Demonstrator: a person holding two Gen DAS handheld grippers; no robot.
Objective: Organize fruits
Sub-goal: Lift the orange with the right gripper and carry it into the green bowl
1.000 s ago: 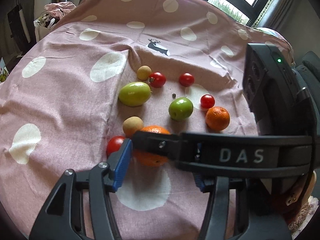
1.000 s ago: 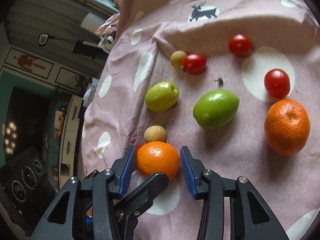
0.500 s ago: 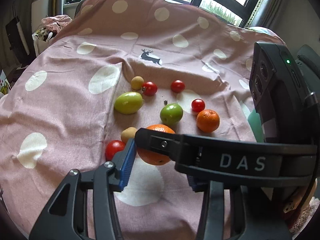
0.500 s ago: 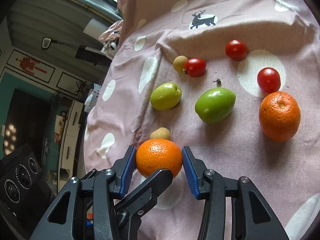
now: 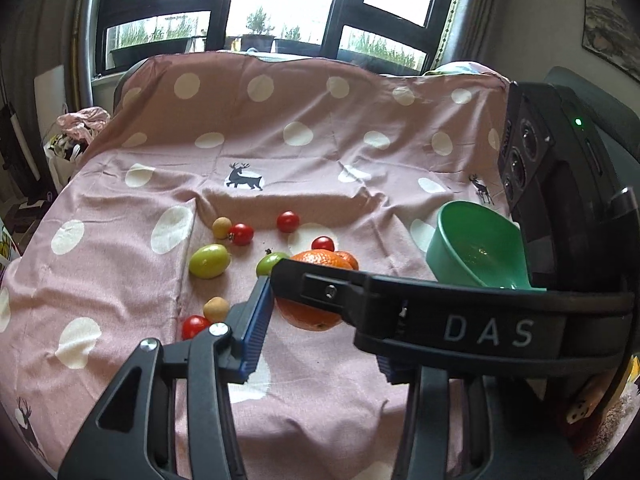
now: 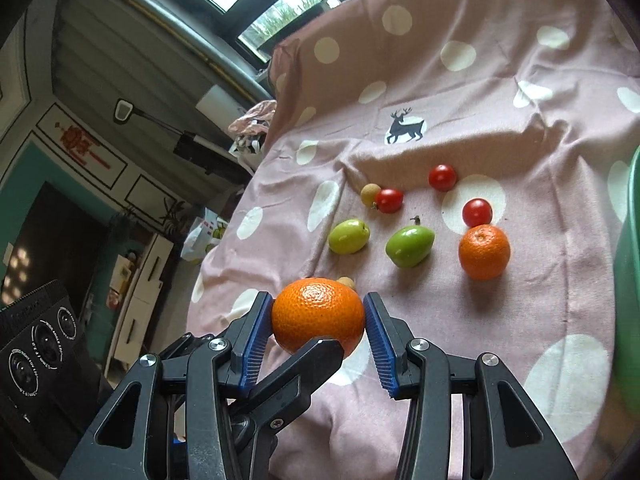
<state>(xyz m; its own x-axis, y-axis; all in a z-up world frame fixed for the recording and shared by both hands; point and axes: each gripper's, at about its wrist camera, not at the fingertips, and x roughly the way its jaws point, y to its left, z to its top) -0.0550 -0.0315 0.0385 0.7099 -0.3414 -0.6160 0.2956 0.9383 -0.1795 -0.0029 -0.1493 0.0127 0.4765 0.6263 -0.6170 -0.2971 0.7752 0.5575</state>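
Orange, dimpled, pinched in my right gripper; left gripper half hidden, jaws apart.

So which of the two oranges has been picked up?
The nearer orange, pinched between the right gripper's blue pads. The other orange lies on the cloth below a red tomato.
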